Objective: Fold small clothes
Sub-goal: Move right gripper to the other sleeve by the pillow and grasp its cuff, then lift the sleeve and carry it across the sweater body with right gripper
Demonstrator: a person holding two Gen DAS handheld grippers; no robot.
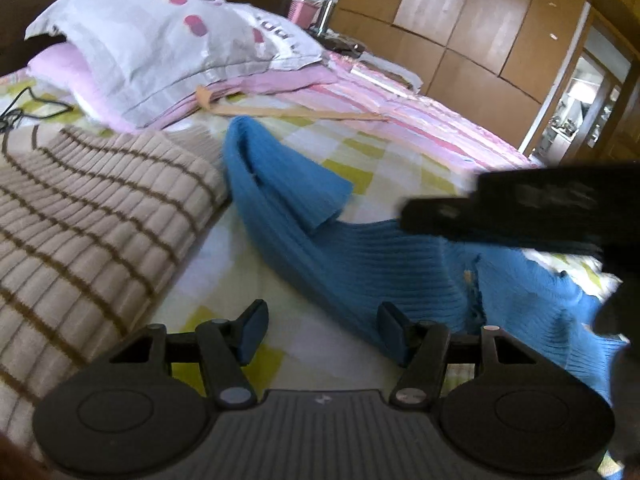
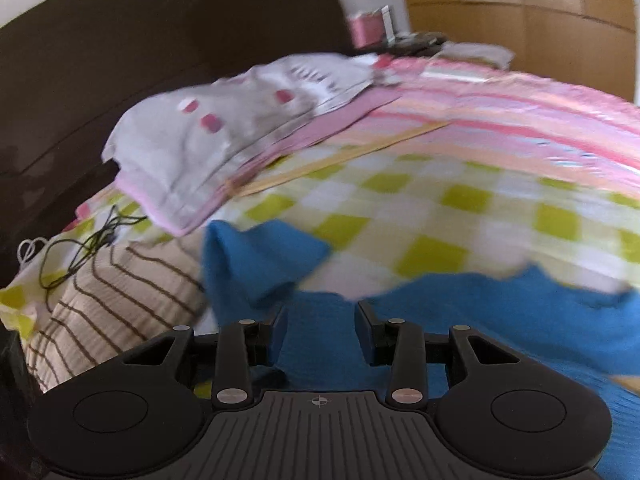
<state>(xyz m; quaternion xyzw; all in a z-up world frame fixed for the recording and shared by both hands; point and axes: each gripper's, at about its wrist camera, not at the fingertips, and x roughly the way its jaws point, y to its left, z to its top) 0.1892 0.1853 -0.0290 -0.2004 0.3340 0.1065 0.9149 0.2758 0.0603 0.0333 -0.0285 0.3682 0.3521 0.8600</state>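
Left gripper (image 1: 322, 330): nearest the camera, fingers spread wide with nothing between them, over the checked sheet beside the sweater's near edge.
Right gripper (image 2: 321, 330): fingers apart and empty, hovering over the sweater's body (this view is blurred).
Blue ribbed sweater (image 1: 360, 256): spread on the bed, one sleeve (image 1: 280, 172) folded back on itself toward the pillows.
Striped knit (image 1: 92, 216): beige with brown stripes, lying just beside the blue sweater's sleeve, on its left in both views.
Checked sheet (image 2: 440, 216): green-and-white, carrying both garments.
Pillows (image 1: 160, 52): grey over pink, stacked at the bed's head end beyond the clothes.
Black cable (image 2: 80, 240): loose on the sheet near the headboard (image 2: 120, 60).
Wardrobe (image 1: 480, 20): wooden, farthest back.
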